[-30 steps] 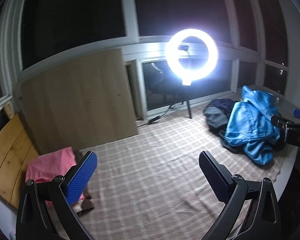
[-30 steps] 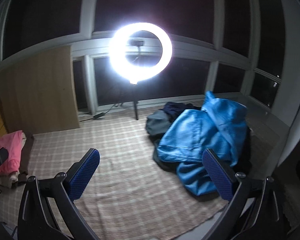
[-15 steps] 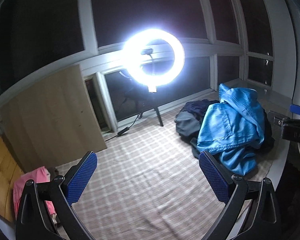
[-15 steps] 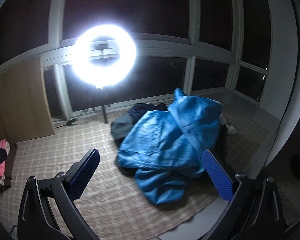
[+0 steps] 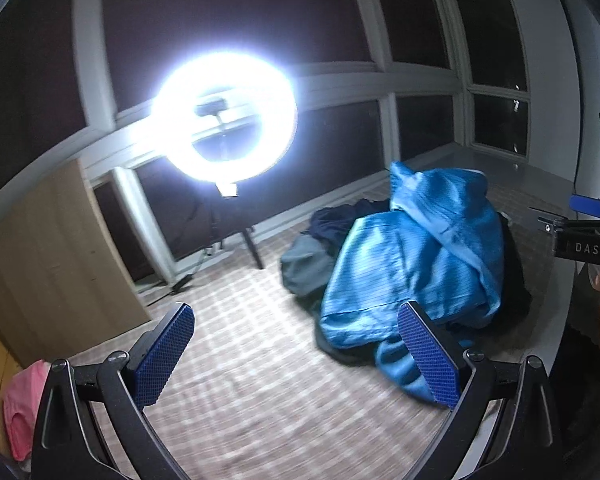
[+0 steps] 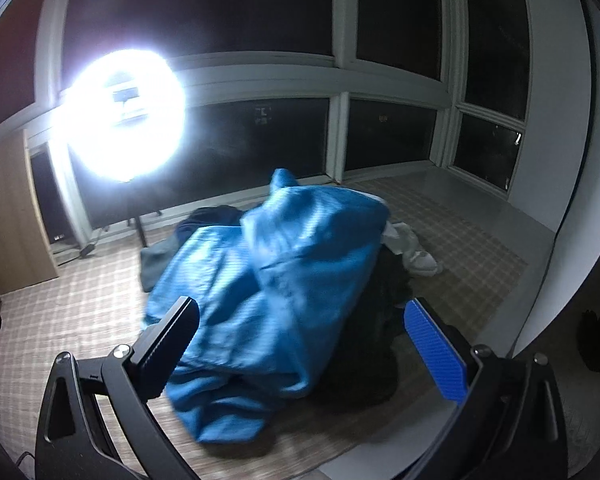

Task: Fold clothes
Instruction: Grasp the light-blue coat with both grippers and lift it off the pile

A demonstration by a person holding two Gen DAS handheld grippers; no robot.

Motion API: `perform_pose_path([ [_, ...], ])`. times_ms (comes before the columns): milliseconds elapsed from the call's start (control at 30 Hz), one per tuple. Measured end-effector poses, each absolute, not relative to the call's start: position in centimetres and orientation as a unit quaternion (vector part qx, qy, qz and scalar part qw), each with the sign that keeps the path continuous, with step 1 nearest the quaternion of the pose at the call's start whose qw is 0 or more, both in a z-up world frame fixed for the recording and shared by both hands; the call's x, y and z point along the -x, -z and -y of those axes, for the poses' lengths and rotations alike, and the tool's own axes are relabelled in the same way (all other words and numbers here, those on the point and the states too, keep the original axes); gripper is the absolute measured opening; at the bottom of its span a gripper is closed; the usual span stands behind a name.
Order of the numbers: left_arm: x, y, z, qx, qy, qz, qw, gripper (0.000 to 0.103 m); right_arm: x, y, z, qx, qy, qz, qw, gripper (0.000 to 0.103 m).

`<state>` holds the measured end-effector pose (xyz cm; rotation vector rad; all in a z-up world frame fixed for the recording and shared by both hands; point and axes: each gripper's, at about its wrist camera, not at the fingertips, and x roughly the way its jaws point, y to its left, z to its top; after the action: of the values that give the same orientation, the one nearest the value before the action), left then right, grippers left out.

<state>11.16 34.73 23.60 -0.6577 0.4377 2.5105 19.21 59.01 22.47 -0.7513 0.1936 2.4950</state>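
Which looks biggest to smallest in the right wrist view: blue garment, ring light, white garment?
1. blue garment, though it lies nearest the camera, which inflates it.
2. ring light; glare swells its outline.
3. white garment, mostly hidden behind the pile.

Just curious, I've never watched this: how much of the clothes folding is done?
Hardly begun. The blue garment lies crumpled on a heap of dark clothes. Both tongs, left and right, are open and empty. Pink clothes lie apart; whether they are folded is unclear.

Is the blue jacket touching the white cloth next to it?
Cannot tell. In the right wrist view the blue jacket overlaps the white cloth, hiding where they meet.
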Motion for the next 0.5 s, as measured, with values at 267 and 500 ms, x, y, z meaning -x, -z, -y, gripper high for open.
perform_pose_path([
  [267,-9.4,-21.0,-42.3,0.276,-0.899,-0.164,0.296,0.102,-16.7,-19.9,-64.1,0.302,-0.918,-0.065,0.25,0.103],
  [500,-6.9,-19.7,-45.9,0.294,-0.893,-0.184,0.287,0.102,-10.6,-17.8,-64.4,0.329,-0.925,-0.023,0.192,0.103],
])
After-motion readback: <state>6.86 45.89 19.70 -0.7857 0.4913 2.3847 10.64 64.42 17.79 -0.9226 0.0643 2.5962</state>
